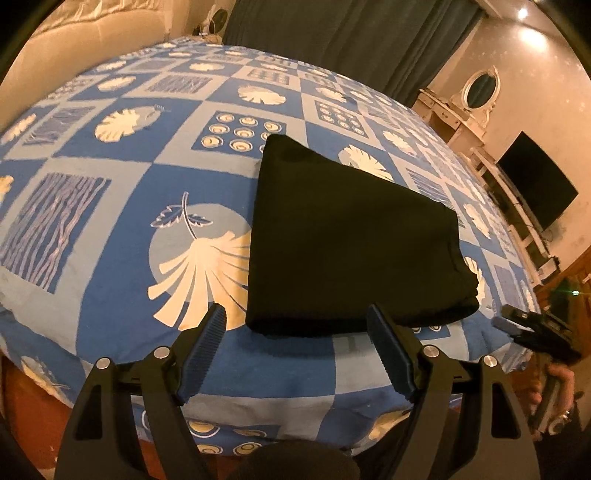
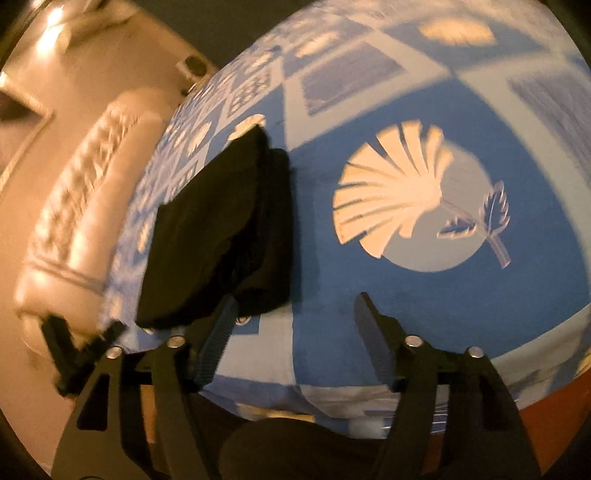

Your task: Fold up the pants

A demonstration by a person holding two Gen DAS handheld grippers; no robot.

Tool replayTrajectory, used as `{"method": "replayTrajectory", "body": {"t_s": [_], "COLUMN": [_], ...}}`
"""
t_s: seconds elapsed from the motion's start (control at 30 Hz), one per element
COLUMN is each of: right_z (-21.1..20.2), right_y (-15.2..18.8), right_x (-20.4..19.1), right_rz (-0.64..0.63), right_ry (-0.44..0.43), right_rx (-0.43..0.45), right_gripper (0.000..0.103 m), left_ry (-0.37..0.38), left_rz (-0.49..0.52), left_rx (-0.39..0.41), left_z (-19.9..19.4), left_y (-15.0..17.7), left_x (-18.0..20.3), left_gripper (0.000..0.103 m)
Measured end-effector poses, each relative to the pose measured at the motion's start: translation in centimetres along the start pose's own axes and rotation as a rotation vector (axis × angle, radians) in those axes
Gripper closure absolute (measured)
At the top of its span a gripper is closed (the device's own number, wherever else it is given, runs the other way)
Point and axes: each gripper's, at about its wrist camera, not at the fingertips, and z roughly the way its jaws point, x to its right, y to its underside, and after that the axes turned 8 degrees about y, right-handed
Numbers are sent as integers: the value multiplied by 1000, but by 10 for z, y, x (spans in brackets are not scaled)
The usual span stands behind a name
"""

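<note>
The black pants (image 1: 351, 240) lie folded into a compact stack on the blue patterned bedsheet (image 1: 122, 229), near the bed's front edge. My left gripper (image 1: 295, 314) is open and empty, just in front of the stack's near edge. The right gripper shows at the right edge of the left wrist view (image 1: 532, 325), off the stack's right corner. In the right wrist view the pants (image 2: 221, 229) lie left of centre. My right gripper (image 2: 295, 302) is open and empty, its left finger (image 2: 221, 332) just in front of the stack. The left gripper (image 2: 88, 339) shows blurred at lower left.
The padded cream headboard (image 2: 85, 206) runs along the bed's side. A dark curtain (image 1: 351, 33), a white dresser with an oval mirror (image 1: 476, 92) and a black TV (image 1: 535, 177) stand beyond the bed. The bed's front edge (image 1: 280, 413) drops off just below my grippers.
</note>
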Motion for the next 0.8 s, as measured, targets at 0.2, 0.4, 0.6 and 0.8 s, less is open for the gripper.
{"method": "replayTrajectory", "body": {"t_s": [0.2, 0.4, 0.6, 0.8], "right_z": [-2, 4, 7, 8], "right_y": [27, 47, 50, 50], "right_x": [-43, -75, -80, -78], "right_rz": [-160, -306, -303, -286], "right_ry": [83, 121, 146, 164], "right_rx": [65, 63, 73, 80], "right_gripper": [21, 19, 16, 14], "left_ry": [-98, -225, -251, -244], "left_rz": [12, 80, 133, 81], "left_rx": [64, 115, 128, 96], "left_z": [-15, -31, -29, -22], "left_y": [5, 20, 20, 24], "left_x": [16, 30, 39, 37], "left_gripper": [20, 19, 19, 19]}}
